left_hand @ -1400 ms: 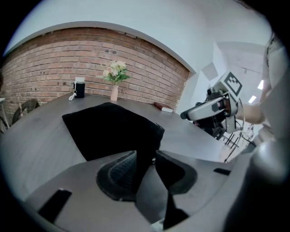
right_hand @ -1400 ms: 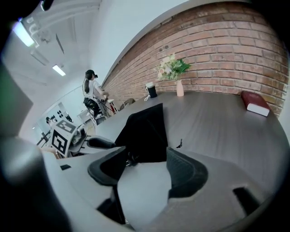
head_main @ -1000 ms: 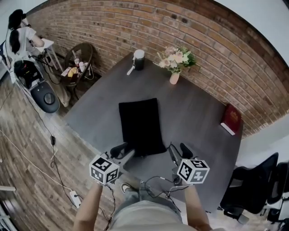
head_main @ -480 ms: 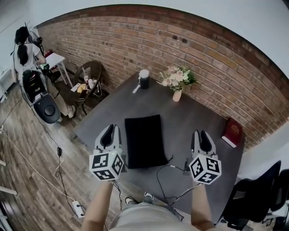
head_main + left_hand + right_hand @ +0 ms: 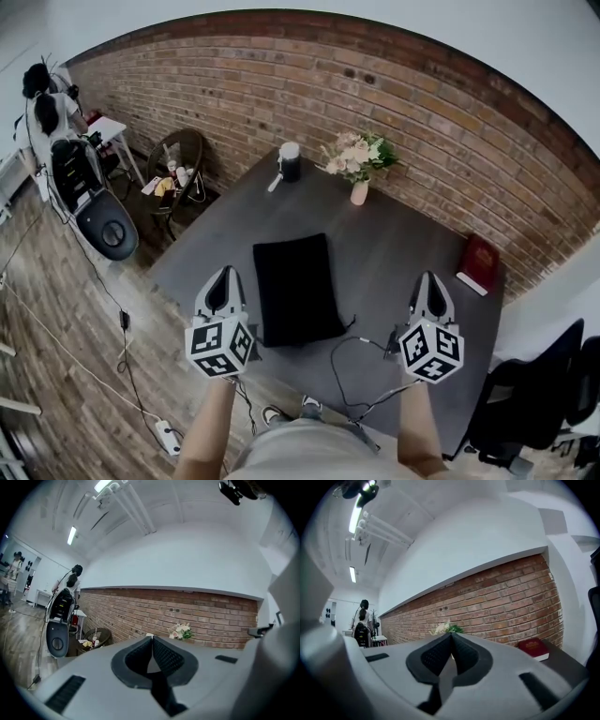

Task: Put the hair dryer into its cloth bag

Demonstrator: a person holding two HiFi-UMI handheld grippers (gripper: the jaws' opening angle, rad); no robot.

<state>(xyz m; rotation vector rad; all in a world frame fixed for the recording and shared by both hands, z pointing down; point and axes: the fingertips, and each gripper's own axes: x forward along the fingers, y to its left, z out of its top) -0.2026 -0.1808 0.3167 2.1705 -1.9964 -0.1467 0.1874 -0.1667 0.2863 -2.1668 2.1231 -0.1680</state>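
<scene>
**Black bag lies flat on the counter, both claws shut and empty**

Head view: a black cloth bag [image 5: 295, 289] lies flat on the dark counter [image 5: 412, 234]. It sits between the left claw [image 5: 225, 274] and the right claw [image 5: 429, 279], which are held level near the front edge, clear of the cloth. No hair dryer shows in the open, and whether it sits inside the bag cannot be told. The scene fits either a packed bag or an empty one with the dryer out of sight. A thin cord [image 5: 349, 345] loops beside the bag's near right corner, the likeliest snag. A vase of flowers [image 5: 359, 167], a white-lidded jar [image 5: 289, 159] and a red book [image 5: 479, 262] stand well away.

Left gripper view: the left claw [image 5: 151, 641] has just closed, tips pressed together on nothing, facing the brick wall [image 5: 140, 611].

Right gripper view: the right claw [image 5: 451, 638] has likewise just closed, also empty, with the book [image 5: 534, 646] off to its right.
</scene>
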